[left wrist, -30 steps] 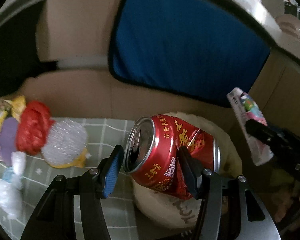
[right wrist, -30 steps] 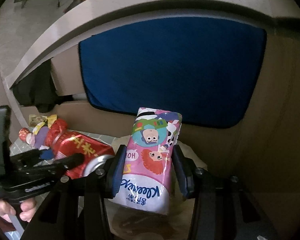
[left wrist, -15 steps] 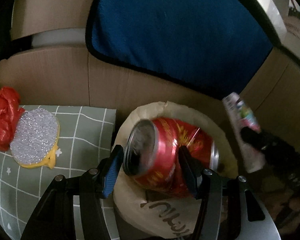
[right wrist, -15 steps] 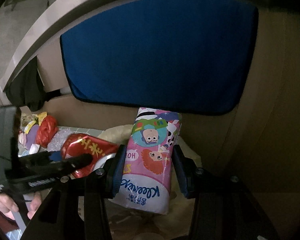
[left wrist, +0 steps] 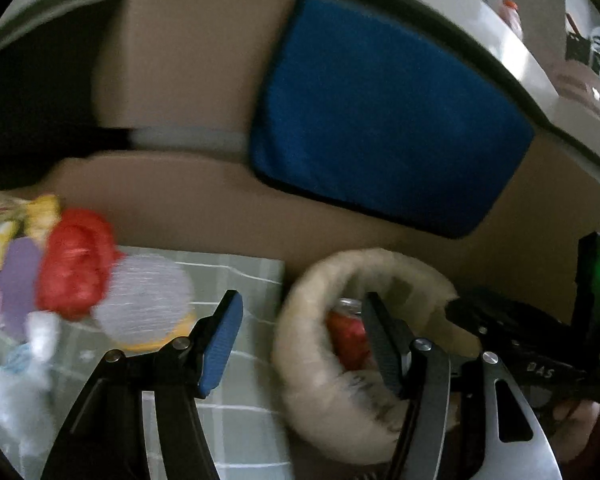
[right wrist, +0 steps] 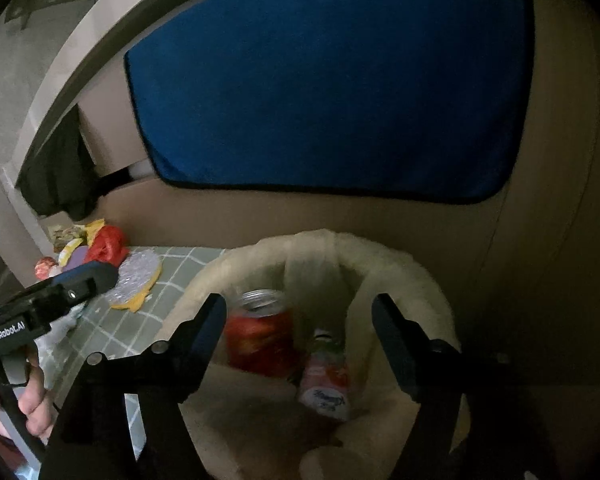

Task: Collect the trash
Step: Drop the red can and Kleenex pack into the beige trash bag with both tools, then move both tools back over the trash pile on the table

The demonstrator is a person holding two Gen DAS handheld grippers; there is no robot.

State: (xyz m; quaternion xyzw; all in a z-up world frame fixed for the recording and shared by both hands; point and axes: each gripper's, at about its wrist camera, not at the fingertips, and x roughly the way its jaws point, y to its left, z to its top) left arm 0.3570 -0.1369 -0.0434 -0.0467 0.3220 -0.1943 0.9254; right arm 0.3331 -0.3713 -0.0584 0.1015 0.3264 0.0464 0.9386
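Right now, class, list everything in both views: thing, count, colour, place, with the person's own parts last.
paper bag: one, cream, open, beside the mat
red can: one, red, inside the bag
tissue pack: one, pink, inside the bag
checked mat: one, grey-green, left of the bag
red plastic bag: one, on the mat
glittery pad: one, silver and yellow, on the mat
other wrappers: several, mixed, blurred
blue cloth: one, behind
left gripper: opening, nothing between
right gripper: opening, nothing between
hand: one, holding the left gripper

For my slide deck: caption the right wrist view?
Right gripper, fingers opening and empty, above beige bag holding red can and tissue pack.
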